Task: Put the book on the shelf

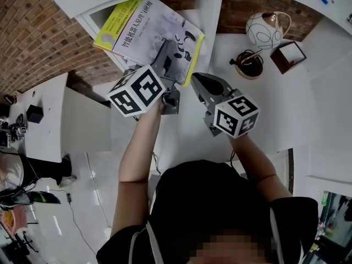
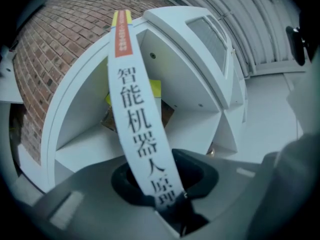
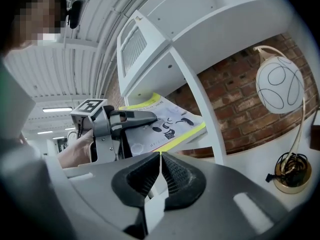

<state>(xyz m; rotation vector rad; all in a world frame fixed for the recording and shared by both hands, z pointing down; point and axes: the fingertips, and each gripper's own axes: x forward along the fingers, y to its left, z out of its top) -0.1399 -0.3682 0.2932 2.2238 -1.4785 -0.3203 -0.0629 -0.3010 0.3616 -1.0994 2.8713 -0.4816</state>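
Plainly, the book [image 2: 135,124] shows its spine in my left gripper view: 智能机器人原理 in black on white, under an orange label [image 2: 121,41] too small to read. In the head view the cover title runs on with 与应用. My left gripper [image 2: 165,194] has its jaws about halfway apart, with the book's near end between them and a pad against each face. The book's far end reaches, tilted, into a compartment of the white shelf [image 1: 212,15]. My right gripper [image 3: 160,159] holds nothing; its jaws are together, near the book's corner but apart from it.
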